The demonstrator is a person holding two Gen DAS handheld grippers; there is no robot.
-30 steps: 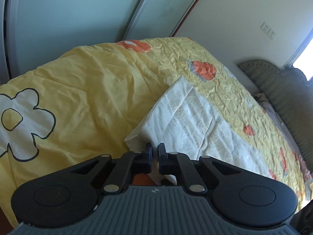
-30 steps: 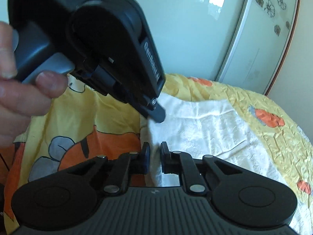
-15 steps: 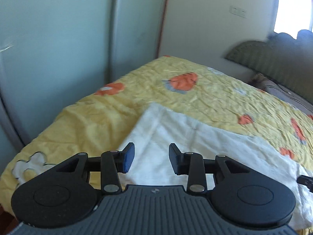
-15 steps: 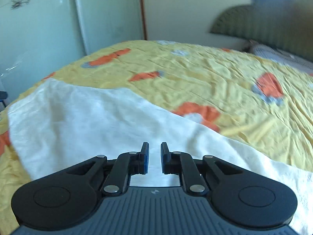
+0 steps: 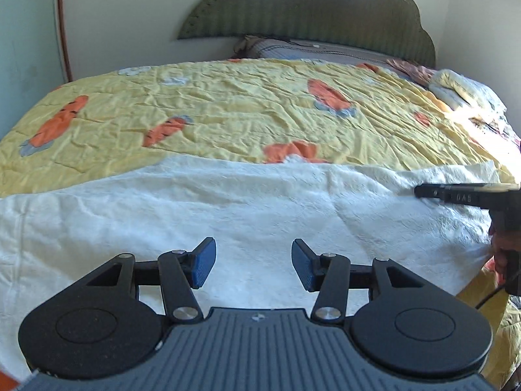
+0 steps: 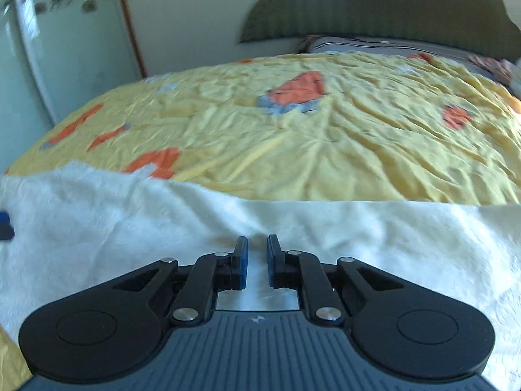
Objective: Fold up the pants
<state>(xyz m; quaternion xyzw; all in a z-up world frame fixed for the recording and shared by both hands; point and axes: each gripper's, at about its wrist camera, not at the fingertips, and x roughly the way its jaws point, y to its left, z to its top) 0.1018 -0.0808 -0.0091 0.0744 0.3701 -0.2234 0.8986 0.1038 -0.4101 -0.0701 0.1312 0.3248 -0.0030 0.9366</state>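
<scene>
Pants (image 5: 228, 215) edges cut off | left hand-held gripper (image 5: 253, 267) opening, empty | right (image 6: 257, 260) closed

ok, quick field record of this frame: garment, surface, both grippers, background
garment: white pants, spread flat across the near edge of the bed
surface: yellow bedspread with orange carrot prints, wrinkled
left gripper: jaws opening above the pants, nothing between the fingers
right gripper: shut, narrow gap showing, low over the pants toward their right end; cannot tell if cloth is pinched
background: green scalloped headboard, pillow beneath it
</scene>
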